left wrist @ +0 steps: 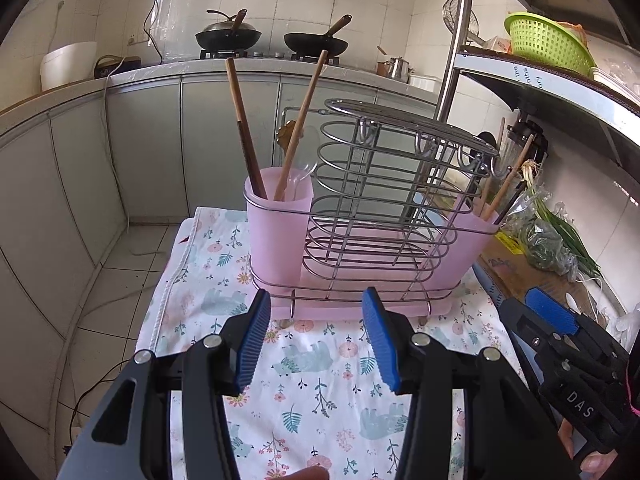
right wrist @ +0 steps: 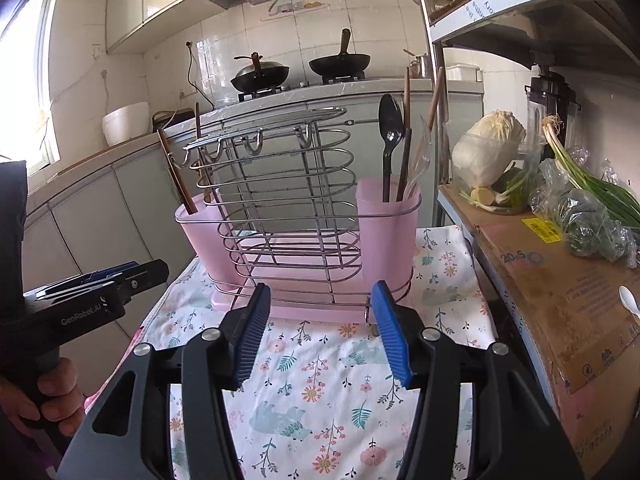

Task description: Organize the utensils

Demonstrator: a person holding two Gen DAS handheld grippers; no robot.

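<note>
A wire utensil rack [left wrist: 384,200] [right wrist: 276,208] with pink cups stands on a floral cloth [left wrist: 320,380] [right wrist: 320,380]. Its left cup [left wrist: 278,220] [right wrist: 200,228] holds wooden chopsticks [left wrist: 244,128] and a clear spoon. The right cup [right wrist: 388,224] [left wrist: 472,236] holds a black spoon [right wrist: 390,136], chopsticks and a clear utensil. My left gripper [left wrist: 316,340] is open just short of the rack, nothing between its blue pads. My right gripper [right wrist: 320,332] is also open and empty in front of the rack. Each gripper shows at the edge of the other's view.
A cardboard box [right wrist: 560,280] on the right carries a white spoon [right wrist: 630,300], cabbage [right wrist: 488,152] and bagged greens [right wrist: 588,216]. A steel shelf post [left wrist: 456,40] rises beside the rack, with a green basket [left wrist: 544,44] above. Two woks [left wrist: 228,36] sit on the far stove.
</note>
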